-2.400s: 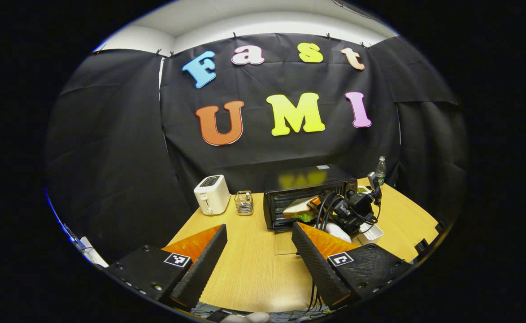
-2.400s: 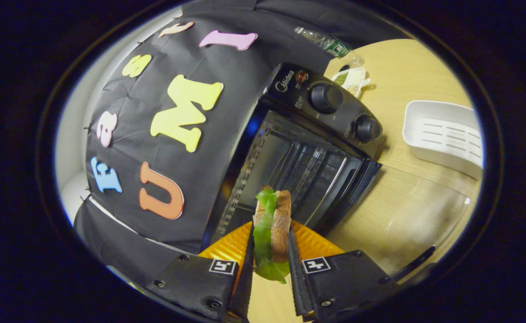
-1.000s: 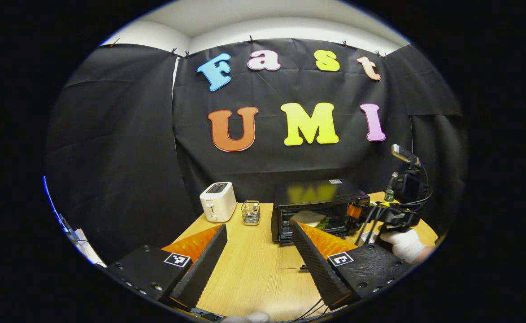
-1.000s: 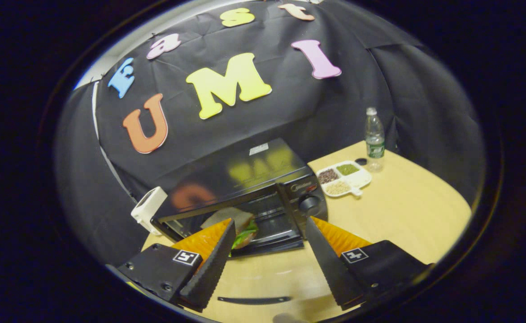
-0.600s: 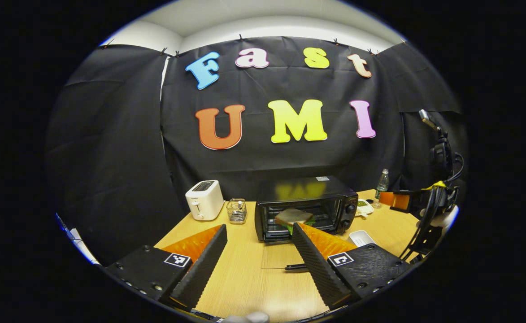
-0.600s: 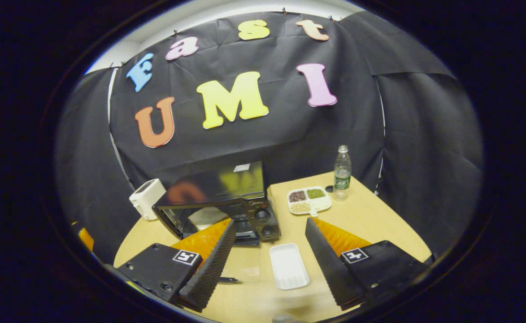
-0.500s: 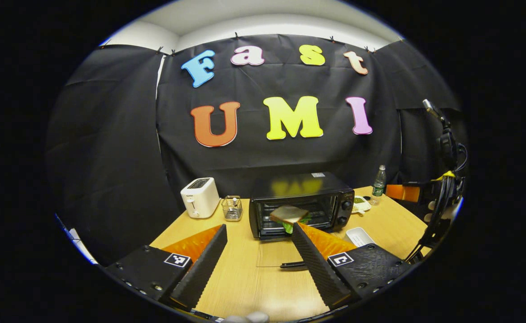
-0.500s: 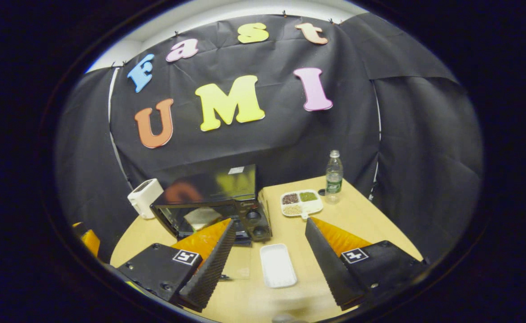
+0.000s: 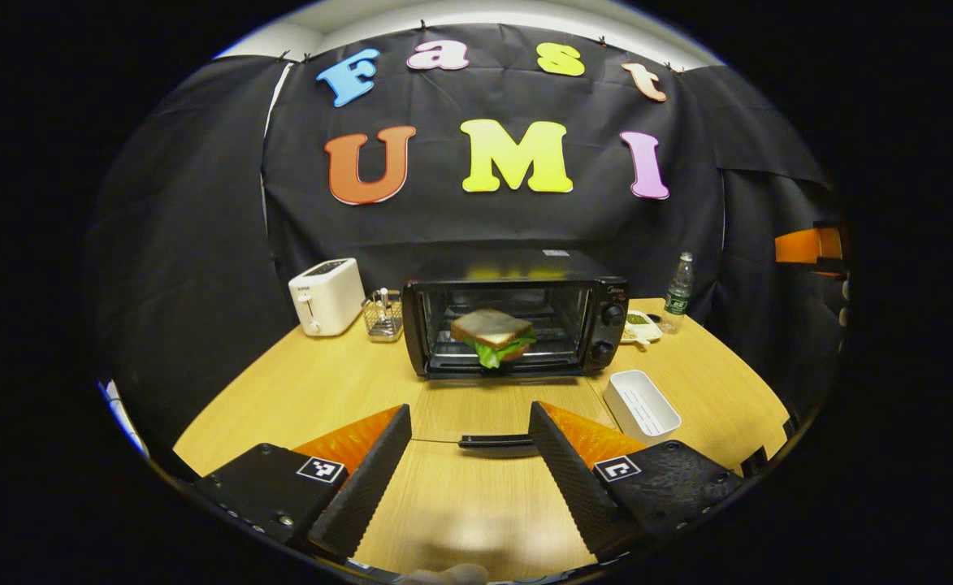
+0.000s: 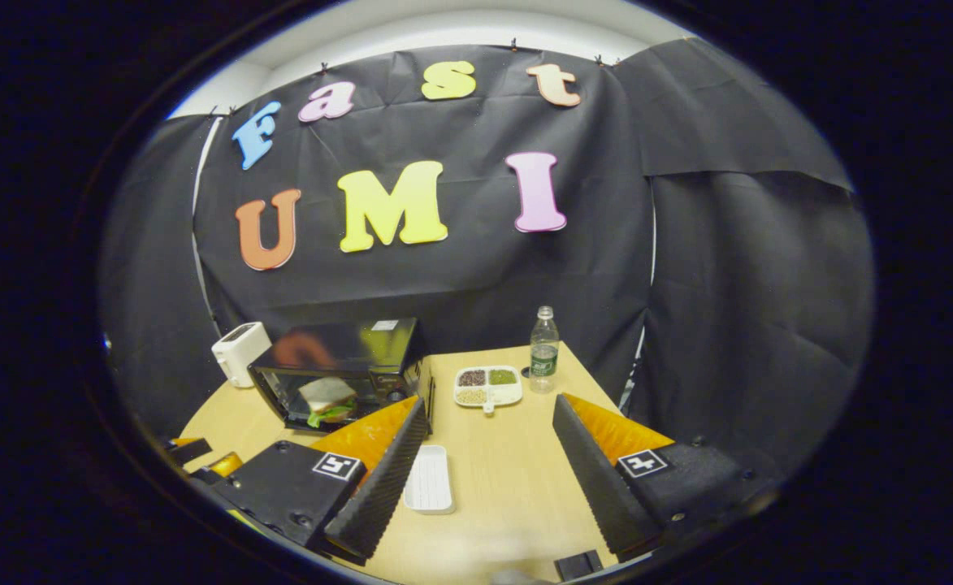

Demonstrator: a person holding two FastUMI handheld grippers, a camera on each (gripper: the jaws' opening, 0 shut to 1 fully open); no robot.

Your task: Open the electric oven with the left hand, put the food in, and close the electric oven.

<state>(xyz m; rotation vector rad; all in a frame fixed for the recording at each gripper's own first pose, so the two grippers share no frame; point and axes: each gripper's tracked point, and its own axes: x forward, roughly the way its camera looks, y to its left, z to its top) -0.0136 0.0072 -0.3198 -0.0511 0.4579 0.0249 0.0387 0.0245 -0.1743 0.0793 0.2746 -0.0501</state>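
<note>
The black electric oven (image 9: pixel 513 325) sits straight ahead of the left gripper (image 9: pixel 470 467), well beyond its spread fingers, door dropped flat open toward them. The sandwich (image 9: pixel 492 335) lies inside on the rack, lettuce poking out front.

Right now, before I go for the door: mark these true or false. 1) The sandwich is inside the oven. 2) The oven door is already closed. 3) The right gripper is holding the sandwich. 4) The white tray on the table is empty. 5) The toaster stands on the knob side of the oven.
1) True: the sandwich lies on the rack inside the oven.
2) False: the door lies folded down flat on the table, its handle toward the left gripper.
3) False: the right gripper is open with nothing between its fingers.
4) True: the white tray holds nothing.
5) False: the toaster stands on the side away from the knobs.
</note>
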